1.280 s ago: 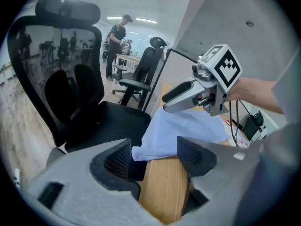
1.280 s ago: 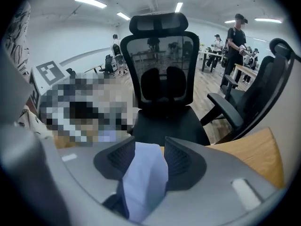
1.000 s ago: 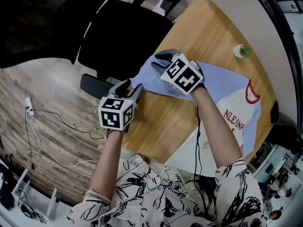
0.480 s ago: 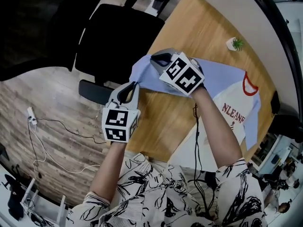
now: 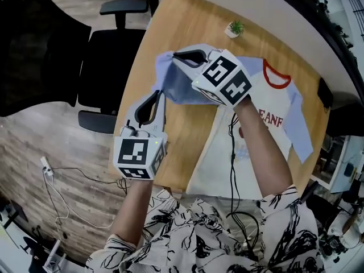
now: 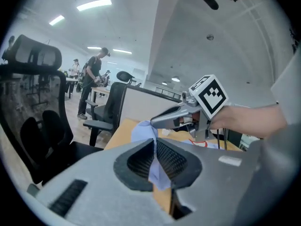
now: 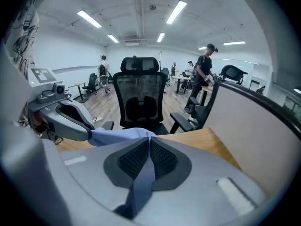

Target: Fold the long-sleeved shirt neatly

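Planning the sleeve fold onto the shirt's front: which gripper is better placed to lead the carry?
Probably right. The right gripper, shut on the blue sleeve, sits nearer the shirt's white front; the left gripper, also clamping it, hangs by the table edge.

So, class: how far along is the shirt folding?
Done: the shirt lies flat, front up, on the table. In hand: left claw and right claw are both shut on one blue sleeve, lifted. Left: every fold; the other sleeve lies spread.

Grey left gripper, right gripper; black-scribbled white blouse.
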Demonstrator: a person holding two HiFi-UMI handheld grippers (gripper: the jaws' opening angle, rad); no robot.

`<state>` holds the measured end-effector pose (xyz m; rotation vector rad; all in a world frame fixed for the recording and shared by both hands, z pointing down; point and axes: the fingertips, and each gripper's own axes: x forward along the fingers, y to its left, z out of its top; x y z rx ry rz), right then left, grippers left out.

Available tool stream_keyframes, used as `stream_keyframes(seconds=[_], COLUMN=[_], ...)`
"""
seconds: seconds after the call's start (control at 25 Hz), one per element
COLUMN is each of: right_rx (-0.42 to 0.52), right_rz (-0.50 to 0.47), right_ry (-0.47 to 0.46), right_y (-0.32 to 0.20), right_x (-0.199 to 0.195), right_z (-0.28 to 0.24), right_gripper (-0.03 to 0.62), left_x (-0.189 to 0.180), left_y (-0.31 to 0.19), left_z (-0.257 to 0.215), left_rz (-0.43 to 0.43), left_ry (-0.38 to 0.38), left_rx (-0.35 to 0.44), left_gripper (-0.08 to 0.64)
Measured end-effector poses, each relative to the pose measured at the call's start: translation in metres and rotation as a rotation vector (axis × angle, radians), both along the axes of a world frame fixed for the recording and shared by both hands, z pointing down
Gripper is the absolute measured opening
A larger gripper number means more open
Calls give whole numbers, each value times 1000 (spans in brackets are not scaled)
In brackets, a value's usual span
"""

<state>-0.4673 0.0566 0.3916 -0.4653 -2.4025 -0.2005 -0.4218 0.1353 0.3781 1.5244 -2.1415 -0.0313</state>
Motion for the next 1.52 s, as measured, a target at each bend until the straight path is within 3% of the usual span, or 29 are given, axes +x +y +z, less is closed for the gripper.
stream_keyframes(seconds=[0.36,0.92,1.16,1.52], right_rx=[4,55,55,13], right_rz=[143,351,437,489], right_ry=[-121,-155,-152,-104], right_y=[-99,-209,-246,-294], right_x=[120,291,349,418], right_z=[-74,-94,-85,-22], right_gripper=[25,25,25,25], left_x=[116,294,352,409], left_y=[-93,-208,-245,-287], left_z=[-83,-108,-94,-33], left_rz=[119,316,408,434], left_ry=[-78,-90,-99,-95], left_rx=[117,167,136,19], left_gripper=[23,23,23,25])
